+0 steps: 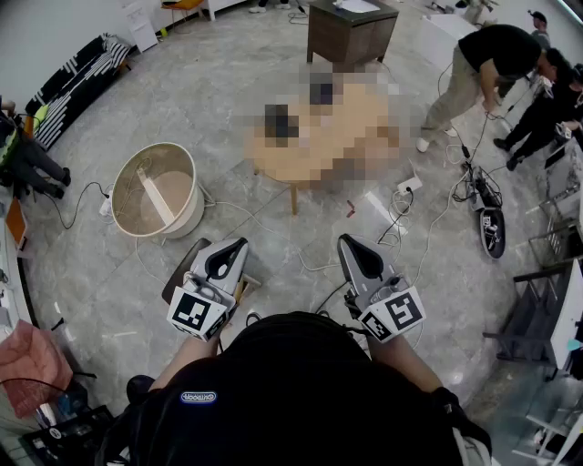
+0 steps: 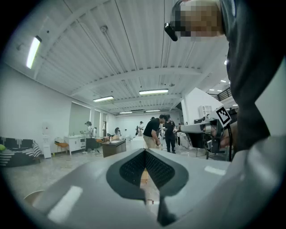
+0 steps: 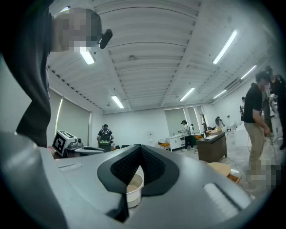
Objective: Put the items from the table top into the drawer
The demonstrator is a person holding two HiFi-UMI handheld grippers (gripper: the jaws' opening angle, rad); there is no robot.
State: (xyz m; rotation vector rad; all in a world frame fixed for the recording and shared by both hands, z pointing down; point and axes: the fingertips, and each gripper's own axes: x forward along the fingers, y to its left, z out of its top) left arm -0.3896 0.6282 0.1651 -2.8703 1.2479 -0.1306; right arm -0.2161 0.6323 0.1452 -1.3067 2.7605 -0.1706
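Open workroom, grey polished floor (image 1: 228, 100).
Dark cabinet (image 1: 351, 35) at far side; striped sofa (image 1: 77, 77) along white wall (image 1: 55, 27); strip lights (image 2: 154, 91) on ribbed ceiling (image 2: 111, 44).

The left gripper (image 2: 145, 153) points level across the room with its grey jaws closed tip to tip on nothing, the right gripper (image 2: 199, 128) is held to its right, and far off people (image 2: 154, 132) stand near a dark wooden cabinet (image 2: 114, 147) under ceiling strip lights (image 2: 153, 91).
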